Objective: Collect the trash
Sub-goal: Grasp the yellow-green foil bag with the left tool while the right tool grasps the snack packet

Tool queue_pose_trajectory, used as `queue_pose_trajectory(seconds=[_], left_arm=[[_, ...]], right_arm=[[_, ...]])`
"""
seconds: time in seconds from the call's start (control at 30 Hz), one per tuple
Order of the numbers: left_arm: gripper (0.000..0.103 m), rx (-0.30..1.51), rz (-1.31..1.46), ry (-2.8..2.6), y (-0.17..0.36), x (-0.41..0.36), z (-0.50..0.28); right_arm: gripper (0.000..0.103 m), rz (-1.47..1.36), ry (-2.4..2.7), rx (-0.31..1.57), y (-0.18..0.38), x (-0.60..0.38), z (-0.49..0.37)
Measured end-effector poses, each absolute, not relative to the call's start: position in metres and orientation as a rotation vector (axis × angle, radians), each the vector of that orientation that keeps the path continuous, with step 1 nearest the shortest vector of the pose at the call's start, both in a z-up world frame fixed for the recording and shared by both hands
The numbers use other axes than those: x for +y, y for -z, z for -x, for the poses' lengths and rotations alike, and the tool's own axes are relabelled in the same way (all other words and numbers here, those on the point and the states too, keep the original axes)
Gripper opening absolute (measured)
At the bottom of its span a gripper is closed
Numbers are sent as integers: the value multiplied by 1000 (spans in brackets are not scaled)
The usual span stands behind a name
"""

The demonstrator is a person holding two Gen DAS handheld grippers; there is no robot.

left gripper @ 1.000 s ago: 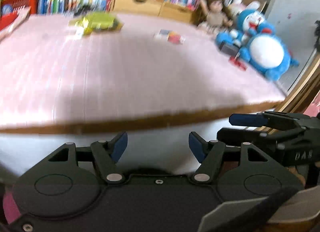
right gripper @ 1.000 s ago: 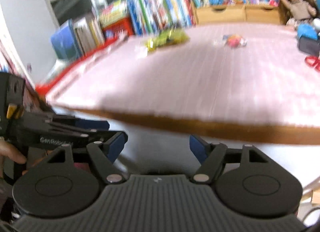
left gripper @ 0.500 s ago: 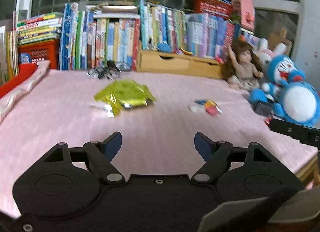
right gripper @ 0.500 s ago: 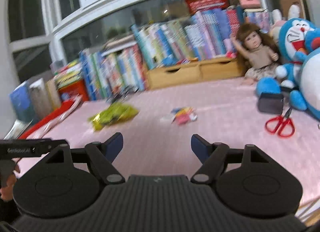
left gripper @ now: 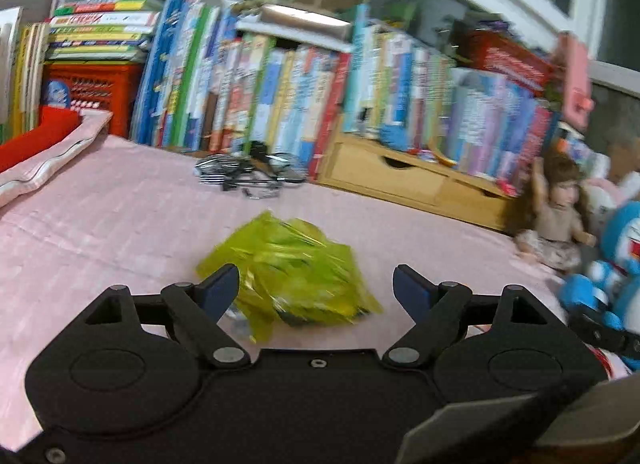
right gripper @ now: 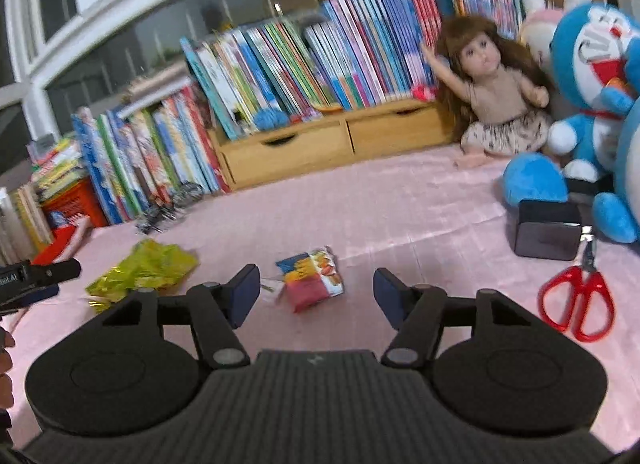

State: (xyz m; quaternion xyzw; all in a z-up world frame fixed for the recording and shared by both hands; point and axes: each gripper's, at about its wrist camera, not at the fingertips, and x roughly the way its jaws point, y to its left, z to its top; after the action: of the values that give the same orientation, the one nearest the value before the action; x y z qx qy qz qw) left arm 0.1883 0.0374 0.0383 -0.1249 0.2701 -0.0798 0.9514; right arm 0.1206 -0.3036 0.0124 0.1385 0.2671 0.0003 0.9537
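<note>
A crumpled yellow-green wrapper [left gripper: 296, 276] lies on the pink cloth [left gripper: 100, 224], just ahead of my open left gripper [left gripper: 316, 290] and between the lines of its fingers. In the right wrist view the same yellow-green wrapper [right gripper: 144, 268] sits at the left, with the left gripper's tip [right gripper: 40, 276] beside it. A small colourful snack packet [right gripper: 312, 278] lies right in front of my open right gripper [right gripper: 316, 292]. Neither gripper holds anything.
A row of books [left gripper: 280, 96] and wooden drawers [right gripper: 332, 140] line the back. A black wire tangle [left gripper: 248, 176] lies near the books. A doll [right gripper: 496, 100], blue plush toys [right gripper: 592, 76], a black box [right gripper: 546, 228] and red scissors [right gripper: 576, 300] sit at the right.
Both grippers rose from below the table edge and moved forward over the pink cloth. The wrapper and the snack packet now sit close in front of the open fingers.
</note>
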Motion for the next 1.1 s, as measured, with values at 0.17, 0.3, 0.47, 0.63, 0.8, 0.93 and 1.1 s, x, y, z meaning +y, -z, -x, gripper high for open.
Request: queue_pose_trajectory(seconds=[0.17, 0.3, 0.47, 0.63, 0.8, 0.93, 1.1], left_arm=[[83, 590, 288, 98, -18, 51, -233], [88, 584, 198, 190, -5, 38, -245], [90, 576, 46, 178, 10, 5, -247], [95, 550, -10, 152, 21, -10, -252], [99, 556, -50, 151, 25, -18, -253], [99, 574, -64, 144, 27, -21, -256], [78, 572, -65, 136, 26, -24, -250]], right_arm=[[77, -306, 12, 627, 8, -309, -157], [84, -302, -6, 663, 21, -305, -178], [89, -275, -6, 685, 30, -291, -197], [94, -239, 0, 685, 35, -282, -207], [92, -177, -10, 685, 37, -272, -214], [68, -162, -14, 655, 37, -267, -208], [54, -144, -18, 618, 35, -264, -197]])
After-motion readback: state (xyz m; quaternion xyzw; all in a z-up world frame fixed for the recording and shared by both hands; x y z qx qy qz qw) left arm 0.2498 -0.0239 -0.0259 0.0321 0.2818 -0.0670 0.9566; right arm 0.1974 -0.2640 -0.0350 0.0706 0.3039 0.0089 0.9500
